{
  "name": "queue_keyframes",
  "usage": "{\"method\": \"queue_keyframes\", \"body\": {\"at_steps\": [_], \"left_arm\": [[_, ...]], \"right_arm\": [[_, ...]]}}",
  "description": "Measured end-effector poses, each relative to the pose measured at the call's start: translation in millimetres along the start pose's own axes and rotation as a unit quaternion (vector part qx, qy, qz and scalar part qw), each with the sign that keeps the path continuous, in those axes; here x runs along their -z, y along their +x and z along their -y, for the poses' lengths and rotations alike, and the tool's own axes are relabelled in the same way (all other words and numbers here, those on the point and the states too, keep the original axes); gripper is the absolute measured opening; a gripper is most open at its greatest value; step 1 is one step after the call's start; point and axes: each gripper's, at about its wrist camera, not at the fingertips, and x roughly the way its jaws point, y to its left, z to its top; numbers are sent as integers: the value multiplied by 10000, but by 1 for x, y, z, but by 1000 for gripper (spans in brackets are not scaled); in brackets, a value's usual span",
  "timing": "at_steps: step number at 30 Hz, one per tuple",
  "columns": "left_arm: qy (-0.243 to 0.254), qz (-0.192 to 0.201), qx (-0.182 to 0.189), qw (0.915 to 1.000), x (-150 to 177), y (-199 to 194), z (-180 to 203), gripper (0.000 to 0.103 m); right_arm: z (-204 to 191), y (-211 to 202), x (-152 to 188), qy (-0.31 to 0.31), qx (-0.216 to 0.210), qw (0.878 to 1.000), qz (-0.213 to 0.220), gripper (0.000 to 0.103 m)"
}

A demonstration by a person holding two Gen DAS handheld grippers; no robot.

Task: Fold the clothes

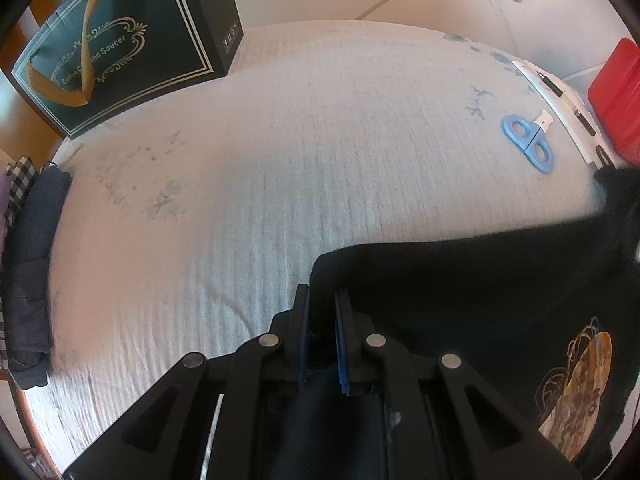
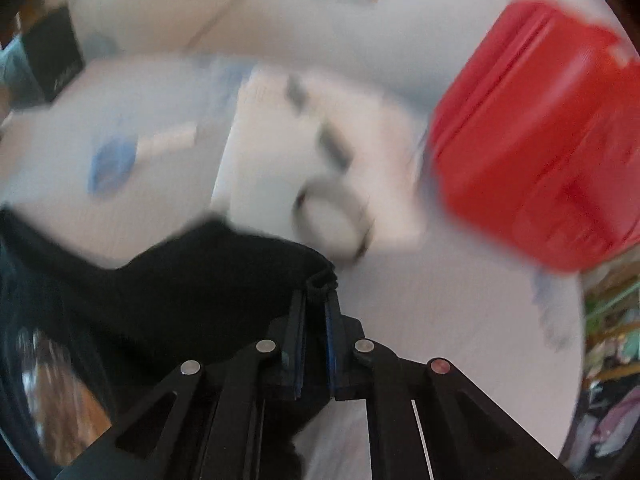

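Note:
A black garment [image 1: 480,292] with a gold and brown print [image 1: 576,392] hangs across the lower right of the left wrist view, over a white cloth-covered table [image 1: 280,160]. My left gripper [image 1: 322,300] is shut on one corner of that garment, with black cloth pinched between its blue pads. In the blurred right wrist view the same black garment [image 2: 180,280] stretches to the left. My right gripper [image 2: 318,296] is shut on its rolled edge.
A dark gift box [image 1: 120,40] stands at the table's far left. Blue scissors [image 1: 528,142] lie at the right, near a white sheet with pens [image 1: 560,96]. A red box [image 2: 540,140] stands at the right. Dark folded clothes [image 1: 32,264] lie at the left edge.

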Motion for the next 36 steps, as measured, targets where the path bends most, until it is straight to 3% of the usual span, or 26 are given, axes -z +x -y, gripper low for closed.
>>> {"method": "queue_keyframes", "body": {"at_steps": [4,5,9,10,12,13,14,17,21,26,31,36], "left_arm": [[-42,-35,9,10000,-2,1,0,12],[-83,-46,30,10000,-2,1,-1,12],[-254,-201,333,9989,-5,-3,-12,17],[-295,-100,398,9987,-7,-11,-17,27],[-344,16,488,9982,-11,-22,-23,58],[-357,44,518,9980,-13,-25,-26,80],[-371,71,548,9978,-15,-29,-28,86],[-440,-227,656,9966,-23,-23,-30,86],[-231,-616,300,9974,-25,-4,-18,86],[-190,-849,275,9958,-21,19,-10,86],[-163,-736,299,9967,-20,19,-8,86],[-117,-656,295,9973,-17,17,-6,86]], "right_arm": [[14,7,-30,175,-70,9995,264,15],[13,16,-34,180,88,9996,192,23],[21,31,-32,806,-269,9964,-3,25],[22,27,-30,940,-487,9944,13,25],[26,23,-24,1092,-791,9909,-53,29],[34,22,-24,1150,-894,9891,-201,33],[40,22,-24,1212,-1001,9869,-348,40],[46,28,-13,1580,-1364,9758,-649,61],[40,34,-16,1686,-1539,9702,-816,61],[26,38,-32,1548,-1573,9724,-756,61],[19,53,-55,1403,-1429,9781,-573,61],[7,79,-74,1143,-1088,9849,-715,61]]}}
